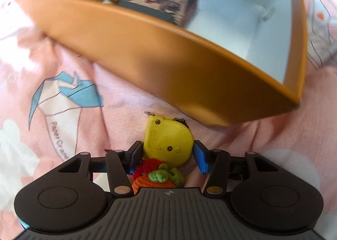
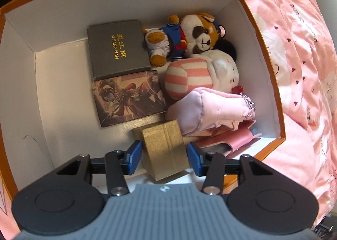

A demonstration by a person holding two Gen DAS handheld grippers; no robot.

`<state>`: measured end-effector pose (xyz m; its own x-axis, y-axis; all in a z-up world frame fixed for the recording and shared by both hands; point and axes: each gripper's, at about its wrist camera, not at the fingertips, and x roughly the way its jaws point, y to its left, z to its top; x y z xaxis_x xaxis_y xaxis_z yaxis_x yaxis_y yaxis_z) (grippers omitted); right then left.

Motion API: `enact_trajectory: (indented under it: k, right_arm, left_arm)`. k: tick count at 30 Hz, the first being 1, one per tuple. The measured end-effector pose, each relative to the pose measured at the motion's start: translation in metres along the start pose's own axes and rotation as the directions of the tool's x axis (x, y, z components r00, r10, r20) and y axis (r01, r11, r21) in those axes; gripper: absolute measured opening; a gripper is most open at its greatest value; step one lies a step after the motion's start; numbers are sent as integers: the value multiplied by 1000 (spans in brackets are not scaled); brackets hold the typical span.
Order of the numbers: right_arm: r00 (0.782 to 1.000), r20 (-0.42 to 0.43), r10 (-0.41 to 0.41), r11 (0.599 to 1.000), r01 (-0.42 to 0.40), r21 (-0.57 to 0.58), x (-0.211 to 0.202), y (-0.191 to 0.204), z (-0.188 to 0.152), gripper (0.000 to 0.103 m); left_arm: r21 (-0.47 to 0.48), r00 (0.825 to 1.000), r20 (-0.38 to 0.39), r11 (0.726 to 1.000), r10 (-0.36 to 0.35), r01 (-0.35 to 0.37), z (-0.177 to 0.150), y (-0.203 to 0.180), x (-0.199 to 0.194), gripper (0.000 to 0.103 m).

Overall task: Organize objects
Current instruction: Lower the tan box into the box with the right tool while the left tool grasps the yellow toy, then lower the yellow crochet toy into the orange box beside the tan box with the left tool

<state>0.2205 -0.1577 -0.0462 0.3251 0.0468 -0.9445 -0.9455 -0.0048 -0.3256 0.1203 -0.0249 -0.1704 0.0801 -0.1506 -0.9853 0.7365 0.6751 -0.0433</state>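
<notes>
On the pink bedspread (image 1: 63, 54), left jaws pinch a yellow tape measure (image 1: 168, 145); right jaws clasp a gold box (image 2: 164, 149).

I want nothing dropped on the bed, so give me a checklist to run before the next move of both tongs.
1. Left tongs on the yellow tape measure: ok, a pad sits at each side, apparently clamped.
2. Crocheted carrot toy beneath the tape measure: cannot tell whether it is attached or lying loose.
3. Path to the orange box: not ok yet, its wall rises between the left tongs and the inside.
4. Right tongs on the gold box: cannot tell, pads flank it but contact is unclear.
5. Free floor inside the box: ok, bare white bottom beside the picture-printed box.
</notes>
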Motion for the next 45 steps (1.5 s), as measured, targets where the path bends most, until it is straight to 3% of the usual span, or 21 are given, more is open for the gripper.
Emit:
enact_trajectory:
  k: [7, 11, 16, 20, 26, 29, 32, 39, 45]
  right_arm:
    - [1000, 0, -31, 999, 31, 38, -2, 8, -1, 42]
    - [999, 38, -38, 988, 32, 154, -21, 7, -2, 44]
    - [988, 92, -123, 948, 89, 306, -51, 10, -9, 44]
    - [971, 131, -201, 860, 111, 497, -75, 3, -26, 44]
    - [942, 80, -326, 617, 147, 773, -90, -12, -61, 43]
    - [935, 50, -352, 543, 160, 824, -85, -10, -71, 34]
    - [931, 59, -361, 502, 141, 854, -78, -7, -79, 31]
    - [935, 81, -345, 517, 117, 848, -69, -4, -88, 31]
    - [942, 93, -322, 522, 95, 848, -62, -7, -96, 31]
  left_arm:
    - [-136, 998, 64, 991, -6, 15, -8, 15, -18, 60]
    - [-143, 994, 105, 990, 30, -14, -15, 12, -36, 60]
    - [-142, 983, 167, 989, 73, -49, 10, 16, -72, 59]
    - [-136, 965, 239, 988, 107, -76, 16, 15, -112, 59]
    - [-46, 925, 366, 994, 107, -96, 35, -2, -188, 59]
    - [26, 919, 387, 996, 74, -91, 63, -17, -183, 59]
    - [106, 935, 355, 994, -23, -15, 95, -31, -162, 60]
    - [246, 971, 224, 969, -85, 28, 157, -49, -87, 60]
    - [291, 980, 149, 953, -134, 86, 181, -48, -49, 60]
